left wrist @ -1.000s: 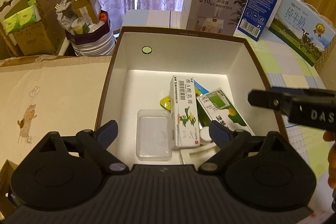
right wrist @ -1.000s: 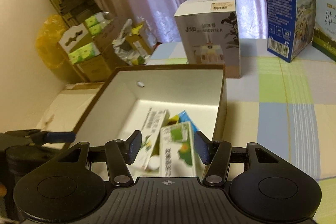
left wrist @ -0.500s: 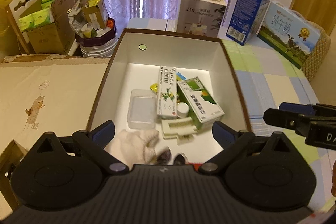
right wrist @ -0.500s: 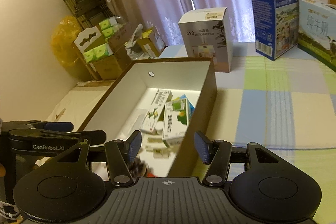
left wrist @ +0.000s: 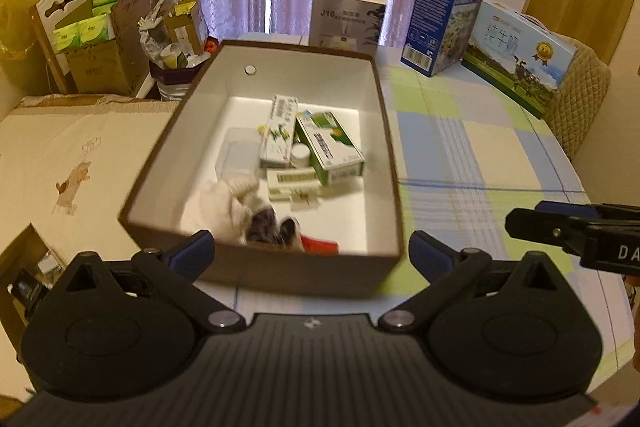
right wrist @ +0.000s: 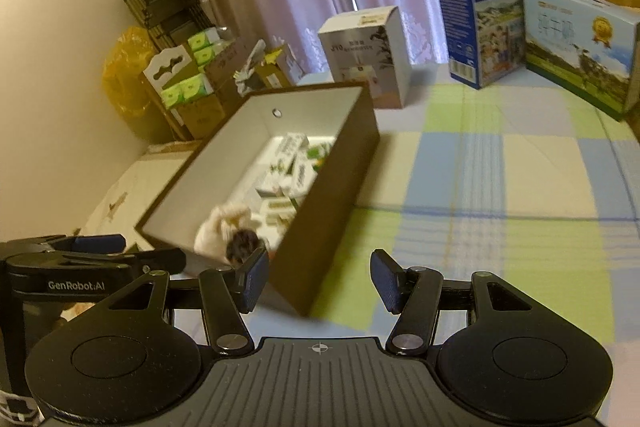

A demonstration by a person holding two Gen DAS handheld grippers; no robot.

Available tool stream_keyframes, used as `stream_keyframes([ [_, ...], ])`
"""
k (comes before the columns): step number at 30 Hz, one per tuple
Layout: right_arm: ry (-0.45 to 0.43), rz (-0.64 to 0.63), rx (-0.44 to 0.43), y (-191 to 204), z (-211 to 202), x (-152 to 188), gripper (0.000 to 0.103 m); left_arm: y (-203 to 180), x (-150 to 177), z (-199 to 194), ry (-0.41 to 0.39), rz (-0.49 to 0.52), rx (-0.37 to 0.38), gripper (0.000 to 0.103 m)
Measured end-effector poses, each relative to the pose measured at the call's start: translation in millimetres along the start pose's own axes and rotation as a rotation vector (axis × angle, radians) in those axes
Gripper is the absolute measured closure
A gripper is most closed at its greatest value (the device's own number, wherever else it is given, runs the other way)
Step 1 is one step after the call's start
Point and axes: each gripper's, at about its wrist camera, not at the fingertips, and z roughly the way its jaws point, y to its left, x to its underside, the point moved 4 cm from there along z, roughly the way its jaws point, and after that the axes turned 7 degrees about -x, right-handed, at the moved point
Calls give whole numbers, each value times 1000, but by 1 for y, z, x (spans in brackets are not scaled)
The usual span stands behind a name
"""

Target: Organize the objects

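Now both hand-held grippers are seen farther back from the brown box than a second ago: the left hand-held gripper is opening with nothing between its jaws, the right hand-held gripper stands half apart, empty. Medicine cartons and a white cloth lie inside the box, so this placement seems finished; open checked desk is left to its right, its near wall just ahead.

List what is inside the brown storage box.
The brown storage box holds two medicine cartons, a small white bottle, a clear plastic case and white-grey fabric. Its near wall hides most of something red.
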Motion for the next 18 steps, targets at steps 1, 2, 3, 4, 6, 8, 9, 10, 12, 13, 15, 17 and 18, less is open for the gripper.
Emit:
stream_keyframes([
  [1, 3, -3, 5, -2, -7, 6, 49, -5, 6, -4, 1, 0, 0, 1],
  [2, 8, -3, 10, -4, -13, 12, 49, -8, 10, -7, 2, 0, -2, 1],
  [3, 12, 1, 15, -7, -19, 18, 49, -12, 16, -12, 2, 2, -5, 1],
  [4, 15, 8, 20, -10, -25, 24, 49, -17, 21, -16, -2, 5, -6, 1],
  [6, 20, 18, 30, -16, -37, 34, 49, -27, 31, -25, -7, 10, 1, 1],
  [8, 23, 24, 42, -21, -50, 44, 49, -36, 39, -31, 1, 15, 10, 1],
  [9, 25, 27, 51, -24, -57, 49, 49, -42, 43, -35, -1, 20, 20, 1],
  [10, 28, 30, 58, -27, -63, 53, 49, -47, 47, -39, 0, 24, 26, 1],
  [12, 34, 37, 68, -32, -73, 62, 49, -58, 55, -46, 6, 34, 31, 1],
  [13, 35, 41, 70, -35, -79, 67, 49, -63, 59, -49, 10, 37, 36, 1],
  [15, 39, 55, 76, -40, -90, 75, 49, -74, 68, -55, 17, 48, 48, 1],
  [17, 44, 65, 85, -44, -99, 83, 49, -85, 77, -60, 28, 56, 52, 1],
  [18, 47, 66, 89, -46, -104, 87, 49, -89, 81, -62, 31, 58, 54, 1],
])
